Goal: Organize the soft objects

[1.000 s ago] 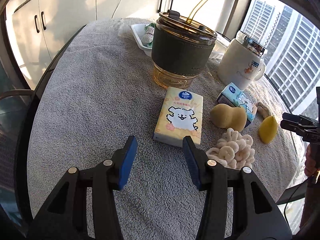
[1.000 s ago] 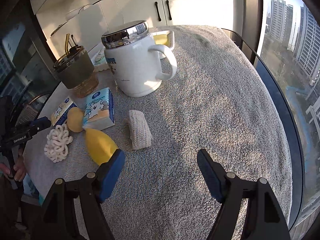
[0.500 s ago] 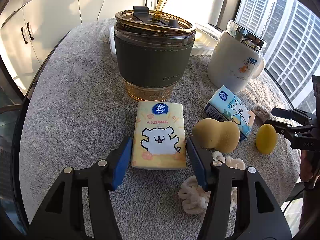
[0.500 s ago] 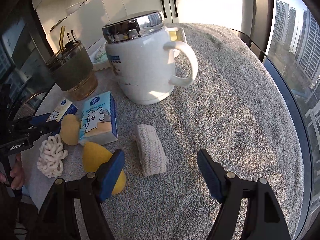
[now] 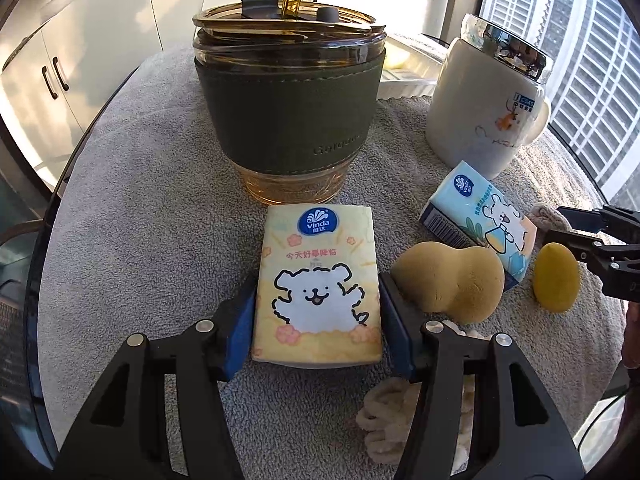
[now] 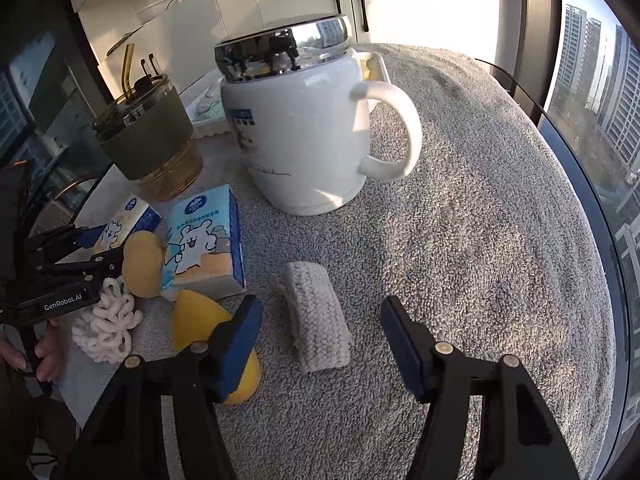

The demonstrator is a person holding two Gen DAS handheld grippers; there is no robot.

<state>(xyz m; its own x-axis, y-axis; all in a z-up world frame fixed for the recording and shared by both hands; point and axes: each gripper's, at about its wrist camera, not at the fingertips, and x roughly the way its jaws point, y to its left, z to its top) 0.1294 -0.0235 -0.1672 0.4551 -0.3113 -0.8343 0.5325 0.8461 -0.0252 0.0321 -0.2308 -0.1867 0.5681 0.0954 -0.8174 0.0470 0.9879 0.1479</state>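
Observation:
My left gripper (image 5: 318, 312) has its blue pads on both sides of a yellow tissue pack (image 5: 318, 280) lying flat on the grey towel; whether the pads press it I cannot tell. A tan gourd-shaped sponge (image 5: 452, 280), a blue tissue pack (image 5: 480, 216), a yellow egg-shaped sponge (image 5: 556, 282) and a white knotted scrunchie (image 5: 384, 424) lie to its right. My right gripper (image 6: 320, 320) is open around a grey knitted pad (image 6: 316, 316). The yellow sponge (image 6: 196, 320) sits beside its left finger.
A green-sleeved amber tumbler with a straw (image 5: 290, 108) stands just behind the yellow pack. A white lidded mug (image 6: 304, 136) stands behind the knitted pad. A white tray (image 6: 208, 116) lies at the back. White cabinets stand beyond the table; windows are to the right.
My left gripper moved forward until its pads flank the yellow tissue pack. My right gripper moved forward and now straddles the knitted pad.

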